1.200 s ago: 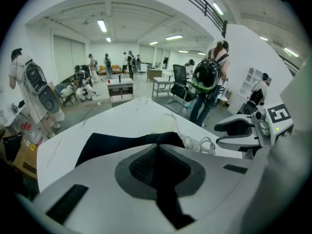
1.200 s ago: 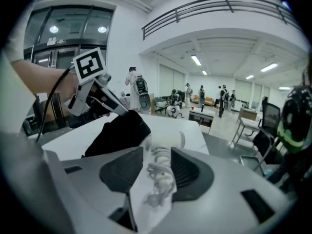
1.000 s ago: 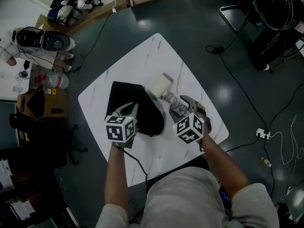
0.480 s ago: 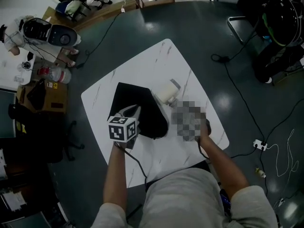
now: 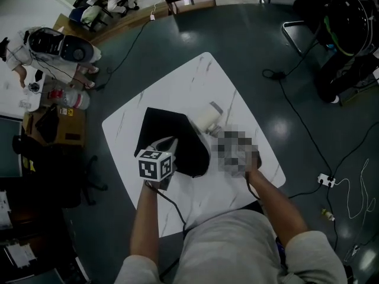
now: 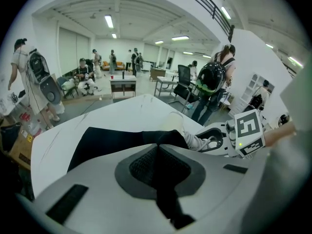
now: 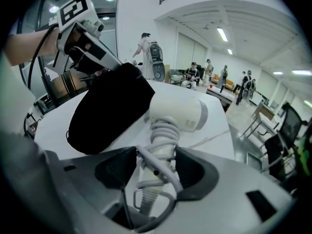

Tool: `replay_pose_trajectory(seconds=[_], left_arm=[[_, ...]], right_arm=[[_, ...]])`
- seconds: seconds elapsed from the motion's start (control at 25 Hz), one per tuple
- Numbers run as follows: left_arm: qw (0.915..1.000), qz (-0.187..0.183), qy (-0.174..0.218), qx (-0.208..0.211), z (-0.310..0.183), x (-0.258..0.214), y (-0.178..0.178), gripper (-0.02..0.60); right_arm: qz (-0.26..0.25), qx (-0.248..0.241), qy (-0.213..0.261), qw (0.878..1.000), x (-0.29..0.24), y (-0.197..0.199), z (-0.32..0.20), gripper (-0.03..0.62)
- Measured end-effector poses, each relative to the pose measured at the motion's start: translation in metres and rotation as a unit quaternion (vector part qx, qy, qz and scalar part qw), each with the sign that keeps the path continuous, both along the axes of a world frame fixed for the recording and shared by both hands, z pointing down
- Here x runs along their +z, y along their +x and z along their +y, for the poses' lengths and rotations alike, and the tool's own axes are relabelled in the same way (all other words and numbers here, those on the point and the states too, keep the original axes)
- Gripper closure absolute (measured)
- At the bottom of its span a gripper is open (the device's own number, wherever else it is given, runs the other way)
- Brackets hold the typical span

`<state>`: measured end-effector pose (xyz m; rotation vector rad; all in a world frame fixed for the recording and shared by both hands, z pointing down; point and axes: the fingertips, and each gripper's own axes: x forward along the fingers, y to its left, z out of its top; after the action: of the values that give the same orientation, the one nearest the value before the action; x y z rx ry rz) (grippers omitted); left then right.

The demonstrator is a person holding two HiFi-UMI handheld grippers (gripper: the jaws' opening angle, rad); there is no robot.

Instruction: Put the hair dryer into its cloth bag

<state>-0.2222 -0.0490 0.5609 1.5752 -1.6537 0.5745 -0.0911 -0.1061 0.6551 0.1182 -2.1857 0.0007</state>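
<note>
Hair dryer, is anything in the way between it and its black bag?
Nothing visible does. The hair dryer lies right beside the cloth bag, with no other thing between them. The left gripper is pinching the bag's edge.

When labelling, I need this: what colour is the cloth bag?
The cloth bag is plain black; clearest in right gripper view.

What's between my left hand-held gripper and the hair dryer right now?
The cloth bag: the left hand-held gripper pinches its near edge, and the hair dryer lies just past its other side. The head view shows it.
</note>
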Motion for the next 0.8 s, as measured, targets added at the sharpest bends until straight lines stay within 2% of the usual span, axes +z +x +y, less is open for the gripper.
replay_pose_trajectory(seconds=[0.36, 0.8], left_arm=[[0.9995, -0.007, -0.026, 0.019, 0.004, 0.018, 0.014, 0.566], [0.9987, -0.011, -0.038, 0.031, -0.004, 0.028, 0.019, 0.566]], right_arm=[[0.003, -0.003, -0.01, 1.0, -0.004, 0.043, 0.008, 0.361], [-0.062, 0.014, -0.022, 0.998, -0.026, 0.088, 0.026, 0.37]])
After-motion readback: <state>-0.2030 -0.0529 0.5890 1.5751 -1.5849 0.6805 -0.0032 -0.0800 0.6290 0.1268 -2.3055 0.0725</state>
